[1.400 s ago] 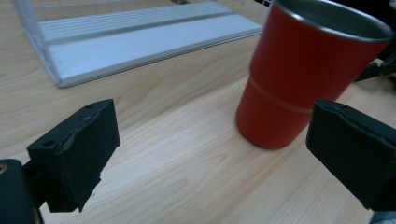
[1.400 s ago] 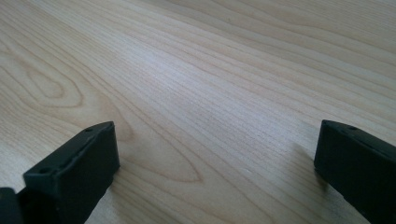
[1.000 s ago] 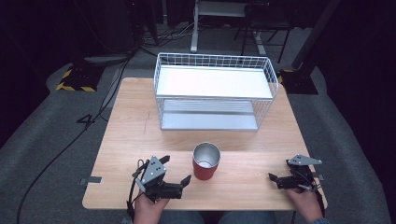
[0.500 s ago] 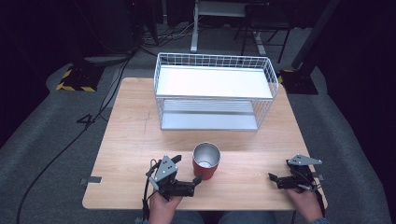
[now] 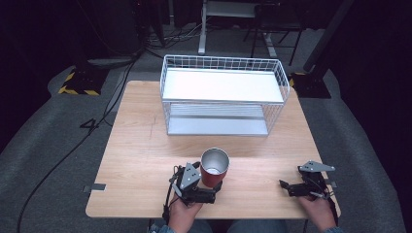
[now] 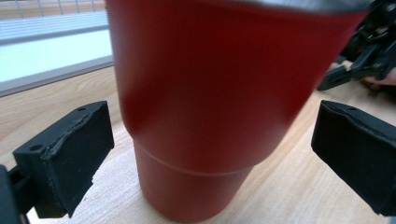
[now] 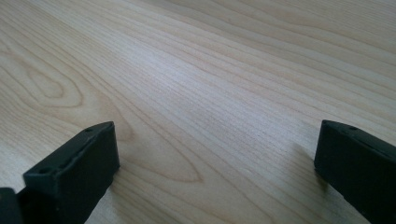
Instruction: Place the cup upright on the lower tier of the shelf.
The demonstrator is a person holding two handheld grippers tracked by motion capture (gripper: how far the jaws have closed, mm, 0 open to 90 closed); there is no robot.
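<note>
**Red cup between wide-open jaws on a wooden table.**
Dark grey carpet (image 5: 53, 145) with trailing cables surrounds a pale, straight-grained wooden table (image 5: 141, 160). At the table's 12 o'clock stands a white wire basket (image 5: 223, 63), rectangular, with a smooth white shelf across its top and a ribbed one below. At 6 o'clock stands the cup (image 5: 214, 167), a tapering matte red tumbler with a bright metal lining and a step low on its wall. The left gripper (image 5: 210, 190) sits at the cup's 7 o'clock; its black, rough-edged pads flank the cup, spread wide, clear of its wall. The right gripper (image 5: 284, 184), at 4 o'clock, rests low over bare wood, jaws wide apart, holding nothing.
</note>
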